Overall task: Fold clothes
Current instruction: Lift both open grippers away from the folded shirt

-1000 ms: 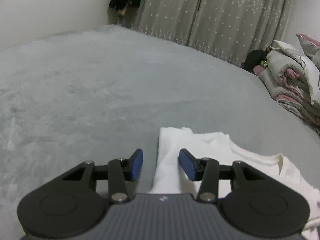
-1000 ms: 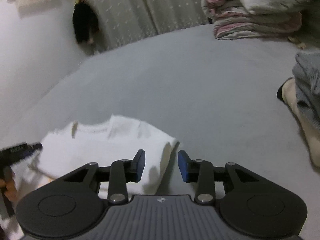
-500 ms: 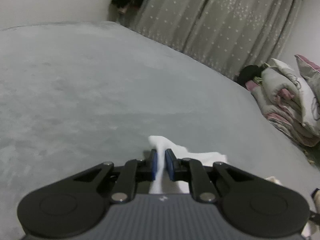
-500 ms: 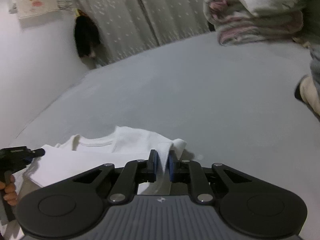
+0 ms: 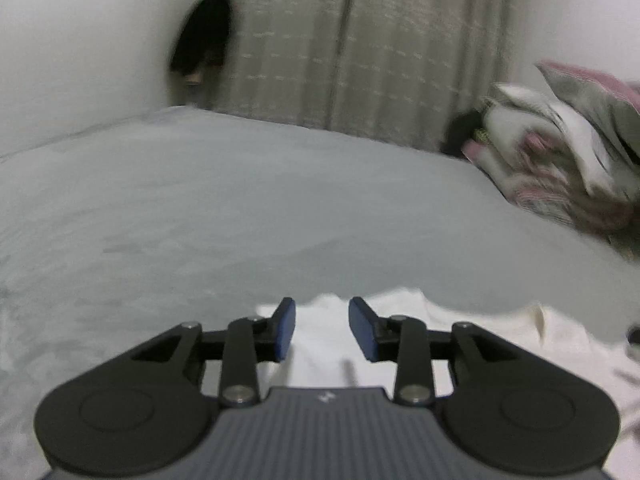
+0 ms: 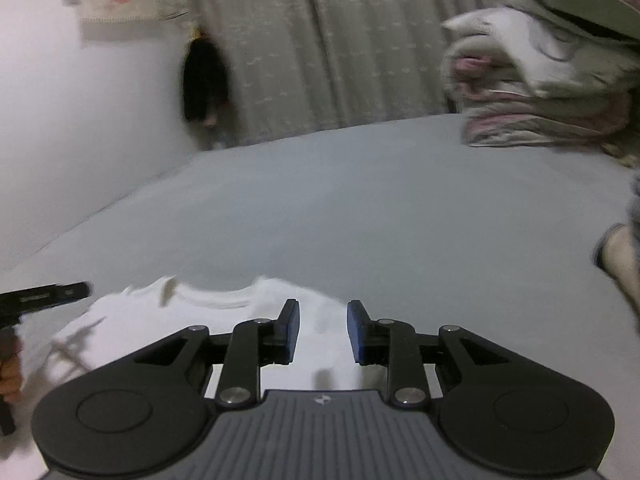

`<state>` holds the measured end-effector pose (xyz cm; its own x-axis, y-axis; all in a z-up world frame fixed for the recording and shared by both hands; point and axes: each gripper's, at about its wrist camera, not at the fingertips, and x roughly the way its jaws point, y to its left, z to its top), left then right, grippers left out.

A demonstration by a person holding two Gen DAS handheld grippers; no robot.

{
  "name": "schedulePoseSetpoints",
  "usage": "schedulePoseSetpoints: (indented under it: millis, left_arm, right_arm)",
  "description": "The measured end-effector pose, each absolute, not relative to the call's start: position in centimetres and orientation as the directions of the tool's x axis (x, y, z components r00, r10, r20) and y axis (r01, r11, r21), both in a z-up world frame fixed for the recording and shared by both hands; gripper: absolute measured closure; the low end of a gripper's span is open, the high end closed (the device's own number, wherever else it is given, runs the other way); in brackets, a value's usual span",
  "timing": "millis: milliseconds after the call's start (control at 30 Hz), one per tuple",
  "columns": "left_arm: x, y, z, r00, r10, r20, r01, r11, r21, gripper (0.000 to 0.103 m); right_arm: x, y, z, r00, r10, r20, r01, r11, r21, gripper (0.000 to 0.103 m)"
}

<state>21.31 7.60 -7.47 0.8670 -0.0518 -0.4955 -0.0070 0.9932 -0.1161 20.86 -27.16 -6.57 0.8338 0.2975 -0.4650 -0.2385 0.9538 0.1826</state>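
White cotton T-shirt point(image 6: 224, 320): laid flat near the front edge of the grey bed point(image 6: 380, 208), collar facing the curtain. Left gripper point(image 5: 322, 330), right gripper point(image 6: 323, 330): jaws parted, nothing held, poised above the shoulders, presumably for folding.

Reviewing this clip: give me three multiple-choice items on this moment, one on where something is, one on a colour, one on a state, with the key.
1. Where does the bedding pile sit in the right wrist view?
A. far right of the bed
B. under the tongs
C. on the left wall

2. What colour is the shirt?
A. black
B. white
C. pink

3. How do the left tongs and right tongs stand?
A. both shut on cloth
B. one open, one shut
C. both open

Key: 1 A, the pile is stacked at the upper right on the grey bed; 2 B, the cloth is plainly white; 3 C, a clear gap shows between each pair of blue pads.
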Motion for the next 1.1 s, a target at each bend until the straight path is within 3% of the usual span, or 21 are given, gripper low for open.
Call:
schedulePoseSetpoints:
  millis: [167,233,767,800,833,900,967,1100]
  left_arm:
    - [22.1,8.1,-9.8,0.829,-0.106,-0.55,0.037,0.99,-0.134,0.059]
    - [22.0,8.5,-10.1,0.83,-0.12,-0.545,0.042,0.987,-0.153,0.058]
    - [22.2,5.7,-9.9,0.822,-0.016,-0.569,0.041,0.999,0.032,0.049]
    - [22.2,5.7,-9.8,0.822,-0.013,-0.57,0.041,0.998,0.038,0.045]
    - [22.0,5.6,-9.5,0.819,-0.009,-0.573,0.041,0.998,0.042,0.032]
    - [21.3,5.6,-9.0,0.806,-0.024,-0.591,0.054,0.998,0.034,0.01]
    - [20.2,5.4,-8.6,0.794,-0.051,-0.606,0.079,0.997,0.02,0.009]
    - [17.4,5.6,-7.8,0.782,-0.054,-0.621,0.086,0.996,0.022,0.007]
  right_arm:
    - [22.4,-24.7,-9.3,0.775,0.23,-0.589,-0.257,0.966,0.04,0.077]
    - [22.6,-24.4,-9.8,0.776,0.221,-0.591,-0.263,0.965,0.016,0.076]
    - [21.6,-23.0,-10.0,0.812,0.169,-0.559,-0.261,0.961,-0.088,0.073]
    - [21.4,-23.0,-9.8,0.815,0.167,-0.555,-0.259,0.962,-0.091,0.072]
    - [21.0,-23.2,-9.6,0.819,0.166,-0.549,-0.252,0.964,-0.083,0.07]
    - [20.0,-23.7,-8.8,0.822,0.174,-0.542,-0.229,0.973,-0.035,0.056]
    - [18.8,-24.5,-7.9,0.818,0.17,-0.549,-0.186,0.982,0.027,0.045]
    - [16.1,-25.0,-6.3,0.823,0.146,-0.549,-0.131,0.989,0.067,0.042]
